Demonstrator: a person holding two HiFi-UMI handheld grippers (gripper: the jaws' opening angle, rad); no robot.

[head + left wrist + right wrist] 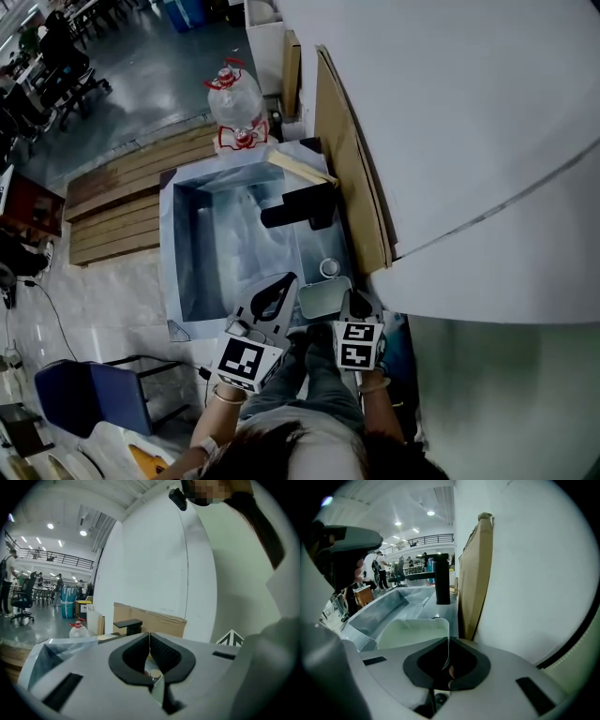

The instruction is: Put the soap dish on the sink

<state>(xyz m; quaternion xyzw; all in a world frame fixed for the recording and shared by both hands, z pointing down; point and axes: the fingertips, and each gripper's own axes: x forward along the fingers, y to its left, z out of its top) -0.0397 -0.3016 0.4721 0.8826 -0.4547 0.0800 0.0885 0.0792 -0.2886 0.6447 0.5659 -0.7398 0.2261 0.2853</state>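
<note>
Soap dish [412, 632] clamped in right tongs [448, 644] at sink [169, 244] rim.

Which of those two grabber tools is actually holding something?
The right gripper: its jaws pinch the rim of the pale translucent soap dish. The left gripper has its jaws shut together with nothing between them.
</note>
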